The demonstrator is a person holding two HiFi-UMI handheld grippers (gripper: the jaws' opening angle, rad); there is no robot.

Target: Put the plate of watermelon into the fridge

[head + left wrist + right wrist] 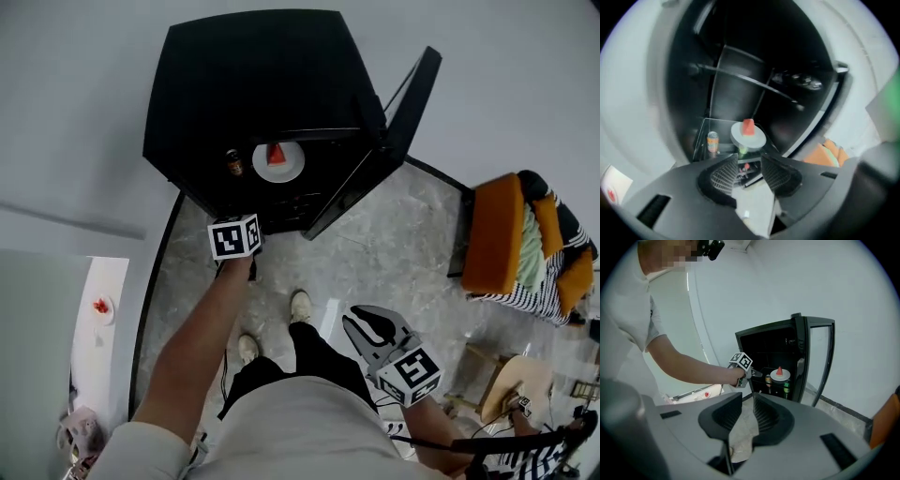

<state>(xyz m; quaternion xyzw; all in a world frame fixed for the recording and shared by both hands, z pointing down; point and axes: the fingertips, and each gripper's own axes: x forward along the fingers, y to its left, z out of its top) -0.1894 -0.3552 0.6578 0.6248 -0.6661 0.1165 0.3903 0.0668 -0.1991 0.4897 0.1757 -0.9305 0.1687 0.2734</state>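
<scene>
The round white plate [757,139] sits on the glass shelf [723,125] inside the black mini fridge [253,84], whose door [405,111] stands open. On it is a single red watermelon wedge [748,126], point up. A drink can [712,141] stands near it on the same shelf. The left gripper [749,160] hangs just outside the fridge, jaws wide apart and empty. The right gripper [748,397] is well back, jaws slightly apart, holding nothing.

Bright, even room light; the fridge [740,98] interior is dim. Both gripper views bend and blur at their edges.
</scene>
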